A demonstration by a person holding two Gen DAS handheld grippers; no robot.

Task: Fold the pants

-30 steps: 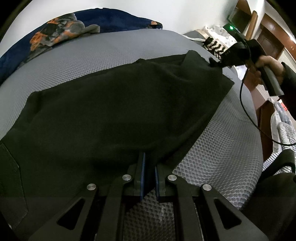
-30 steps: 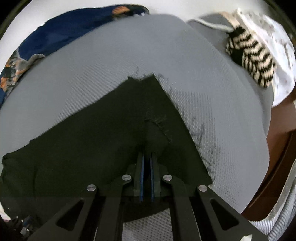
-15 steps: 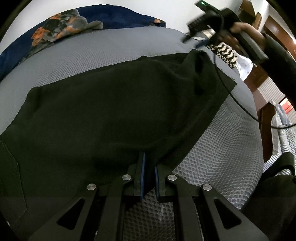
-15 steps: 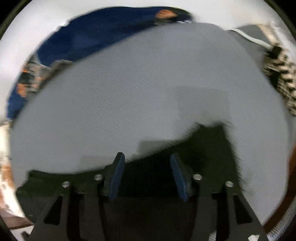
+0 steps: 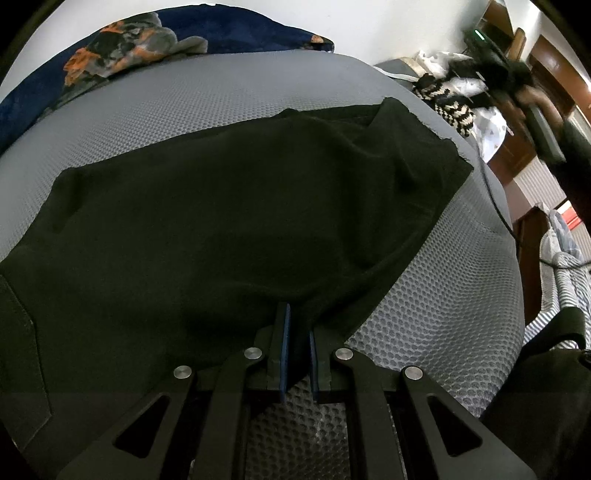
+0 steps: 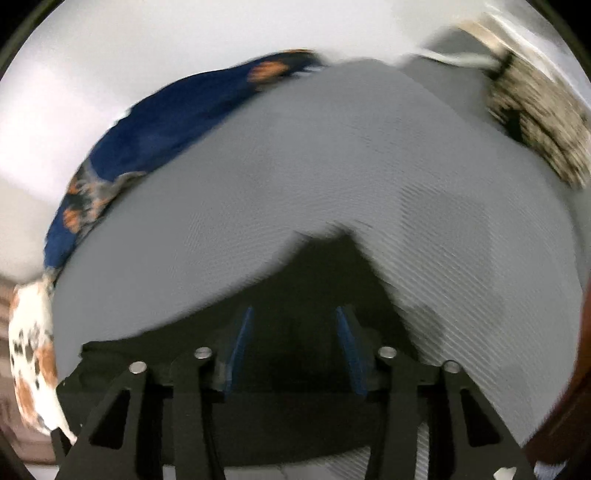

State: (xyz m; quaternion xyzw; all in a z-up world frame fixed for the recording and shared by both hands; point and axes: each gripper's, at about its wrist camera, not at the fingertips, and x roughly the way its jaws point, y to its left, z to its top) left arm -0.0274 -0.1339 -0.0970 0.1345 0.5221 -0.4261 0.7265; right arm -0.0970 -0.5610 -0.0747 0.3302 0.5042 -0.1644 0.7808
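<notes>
Bed [image 5: 258, 110]: grey honeycomb-mesh cover, filling most of both views, white wall behind.

Pants [image 5: 221, 221]: black, spread across the bed from the left edge of the left wrist view to its upper right, with soft creases near the right end. One frayed corner points toward the upper right. In the right wrist view the pants [image 6: 325, 295] occupy the lower centre, a corner peaking just above the middle, blurred.

Left tongs [image 5: 297, 354]: bottom centre of the left view, blue pads pressed together on the near edge of the pants; cloth bunches upward from the pinch.

Right tongs [image 6: 293, 350]: bottom centre of the right view, pads standing part way apart after just closing a little; nothing is clamped, the pants lying below and behind them. In the left view the right tongs [image 5: 491, 62] show blurred at the upper right, held by a hand [image 5: 532, 99], clear of the pants, a cable [image 5: 495, 199] trailing down from it.

Blanket [image 5: 221, 33]: dark blue, at the top left, with a grey-and-orange patterned cloth [image 5: 122, 55] lying on it.

Striped cloth [image 5: 450, 107]: black and cream zigzag, upper right, beside the bed's far corner, next to a white cloth [image 5: 491, 129].
</notes>
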